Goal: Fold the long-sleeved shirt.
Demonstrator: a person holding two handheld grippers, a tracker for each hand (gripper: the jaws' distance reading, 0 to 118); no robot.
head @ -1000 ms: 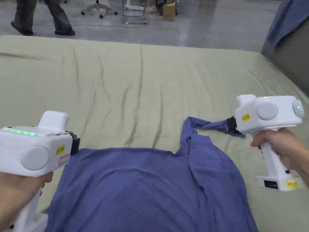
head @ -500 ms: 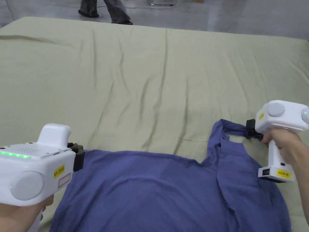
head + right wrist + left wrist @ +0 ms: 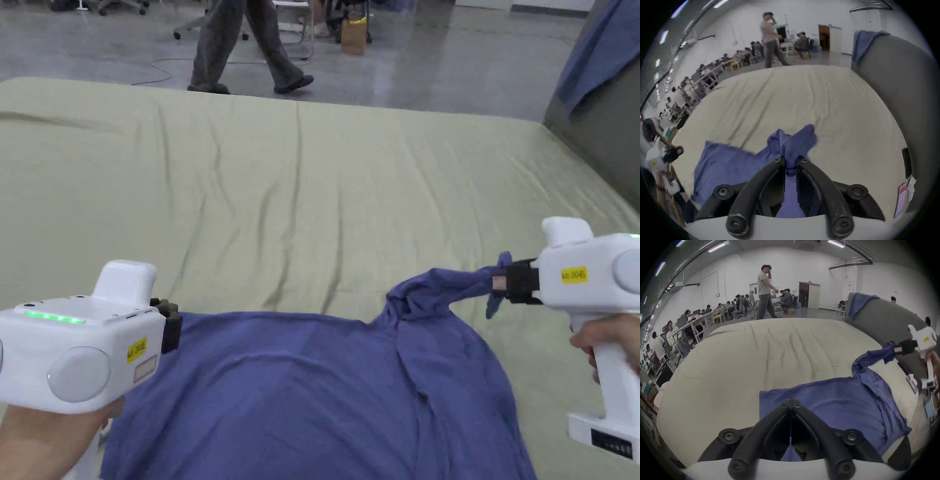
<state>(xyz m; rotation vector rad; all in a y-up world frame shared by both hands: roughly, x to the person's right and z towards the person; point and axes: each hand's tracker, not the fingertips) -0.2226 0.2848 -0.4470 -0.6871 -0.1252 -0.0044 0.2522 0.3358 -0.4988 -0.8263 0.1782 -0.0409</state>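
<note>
A blue long-sleeved shirt (image 3: 300,387) lies spread on the olive-green bed (image 3: 312,187), near its front edge. My left gripper (image 3: 170,322) is shut on the shirt's far left corner, low over the bed; in the left gripper view its jaws (image 3: 791,403) meet with blue cloth pinched between them. My right gripper (image 3: 500,284) is shut on a bunched end of the shirt at the far right corner and holds it just above the bed, the cloth stretched into a twisted strand. The right gripper view has blue cloth (image 3: 795,142) sticking out past its closed jaws (image 3: 790,160).
A grey padded panel (image 3: 600,137) stands along the bed's right side with another blue cloth (image 3: 594,50) draped over it. A person (image 3: 250,44) walks across the floor beyond the bed's far edge. Chairs and a cardboard box (image 3: 353,34) stand farther back.
My right gripper has lifted its bunched end of the shirt off the bed and pulled it taut. The left gripper stays at its corner. The person behind has walked to the right.
</note>
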